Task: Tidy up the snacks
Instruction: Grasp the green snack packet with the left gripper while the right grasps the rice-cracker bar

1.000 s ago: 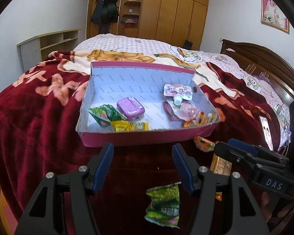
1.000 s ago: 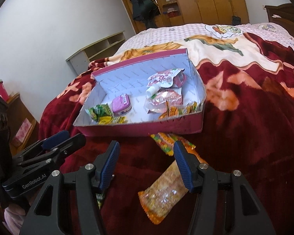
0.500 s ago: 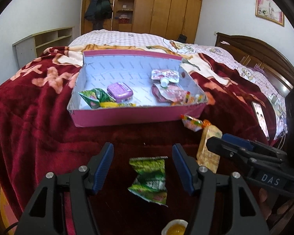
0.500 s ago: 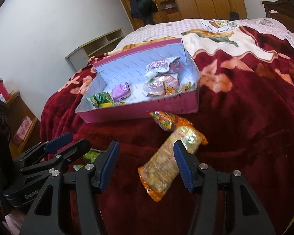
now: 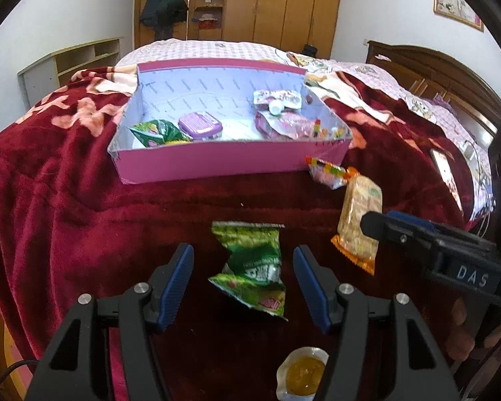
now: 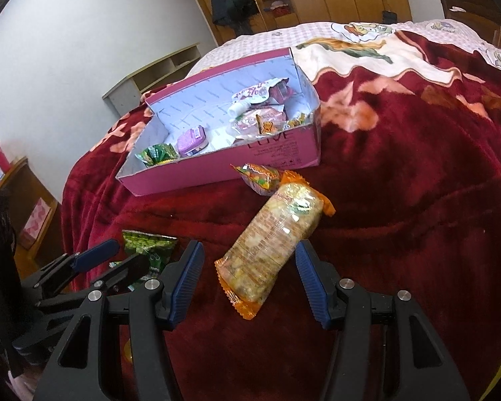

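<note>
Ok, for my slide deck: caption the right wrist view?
Open right gripper lined up on an orange-ended clear snack pack lying on the red blanket before the pink cardboard box.

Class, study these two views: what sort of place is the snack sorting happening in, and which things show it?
Most likely a home bedroom. The pink box of snacks sits on a bed covered by a red floral blanket; a wooden headboard runs along one side, and a wooden wardrobe with a hanging coat stands behind.

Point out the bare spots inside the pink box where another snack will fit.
The pink box is bare along its back wall and in the middle of its floor, between the purple tin and the pink pouches. The front left corner, with the green packet, and the right end are crowded.
</note>
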`<state>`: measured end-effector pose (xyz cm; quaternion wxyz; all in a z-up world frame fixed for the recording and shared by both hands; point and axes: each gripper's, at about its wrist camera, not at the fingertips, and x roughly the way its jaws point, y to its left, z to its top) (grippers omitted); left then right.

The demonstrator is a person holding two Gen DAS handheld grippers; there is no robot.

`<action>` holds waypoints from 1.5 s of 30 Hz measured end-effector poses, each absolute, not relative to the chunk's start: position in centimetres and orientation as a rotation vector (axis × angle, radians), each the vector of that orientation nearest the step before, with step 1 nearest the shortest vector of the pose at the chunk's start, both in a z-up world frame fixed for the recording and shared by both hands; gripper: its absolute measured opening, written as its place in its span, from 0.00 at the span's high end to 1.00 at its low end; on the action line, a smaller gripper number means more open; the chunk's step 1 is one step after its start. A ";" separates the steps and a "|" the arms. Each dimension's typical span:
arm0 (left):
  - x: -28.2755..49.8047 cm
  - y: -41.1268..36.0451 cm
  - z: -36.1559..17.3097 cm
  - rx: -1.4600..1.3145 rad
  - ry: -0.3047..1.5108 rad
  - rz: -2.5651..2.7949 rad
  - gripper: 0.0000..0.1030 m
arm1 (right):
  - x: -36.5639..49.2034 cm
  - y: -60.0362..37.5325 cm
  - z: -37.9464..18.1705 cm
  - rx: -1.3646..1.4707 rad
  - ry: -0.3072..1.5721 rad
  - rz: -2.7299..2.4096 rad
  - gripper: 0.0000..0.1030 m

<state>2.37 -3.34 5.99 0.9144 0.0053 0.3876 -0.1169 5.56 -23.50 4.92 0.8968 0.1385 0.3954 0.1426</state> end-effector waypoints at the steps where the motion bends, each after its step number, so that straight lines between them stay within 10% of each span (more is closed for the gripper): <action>1: 2.3 -3.5 5.8 0.020 0.796 -0.241 0.36 | 5.5 -23.5 4.8 0.286 0.820 0.294 0.43; 16: 2.1 -4.9 4.7 0.102 0.744 -0.249 0.60 | 5.7 -23.6 3.7 0.296 0.848 0.285 0.43; 45: 3.7 -0.8 4.5 -0.049 0.734 -0.206 0.61 | 8.0 -22.5 3.4 0.309 0.853 0.245 0.43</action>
